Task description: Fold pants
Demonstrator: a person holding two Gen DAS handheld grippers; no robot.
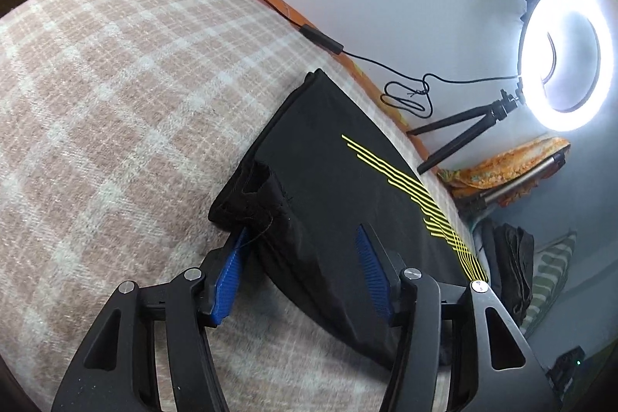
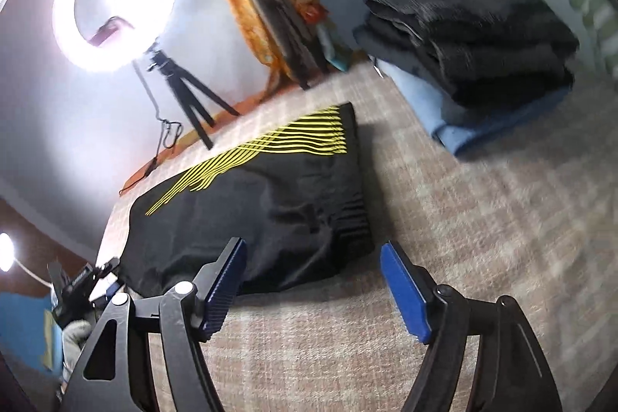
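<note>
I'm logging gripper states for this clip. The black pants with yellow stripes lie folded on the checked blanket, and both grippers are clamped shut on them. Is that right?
Not quite. The pants do lie folded on the checked blanket, but both grippers are open: the left gripper in the left wrist view and the right gripper in the right wrist view each show spread blue pads.

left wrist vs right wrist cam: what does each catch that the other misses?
Left wrist only: an inside-out pocket flopped at the pants' edge, and a black inline cable box near the bed edge.

Right wrist only: the whole stack of folded clothes, and the left hand-held gripper at the frame edge.

Both: black pants with yellow stripes on a plaid blanket, ring light, each camera's own hand-held gripper open, the right hand-held gripper included.
</note>
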